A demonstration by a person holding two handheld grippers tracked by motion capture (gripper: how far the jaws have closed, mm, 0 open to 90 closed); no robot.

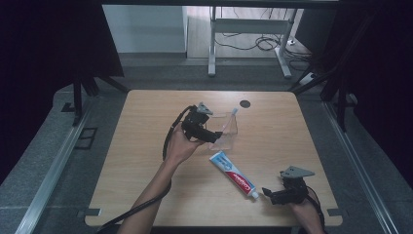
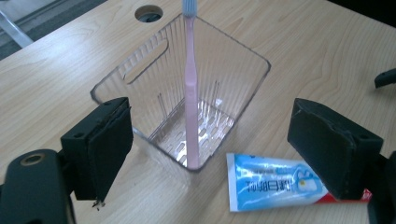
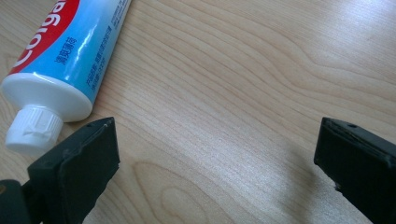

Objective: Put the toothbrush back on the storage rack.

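Toothbrush (image 2: 190, 93) stood in clear bin (image 2: 140, 70); toothpaste tube (image 1: 233, 175) is judged next.
Left gripper (image 2: 210, 149) jaws are spread wide and empty around the bin's near corner. Right gripper (image 3: 215, 163) jaws are open beside the tube cap (image 3: 30, 130) on the counter (image 3: 243, 84); the tube is best gripped mid-body, crosswise, clear of the cap.
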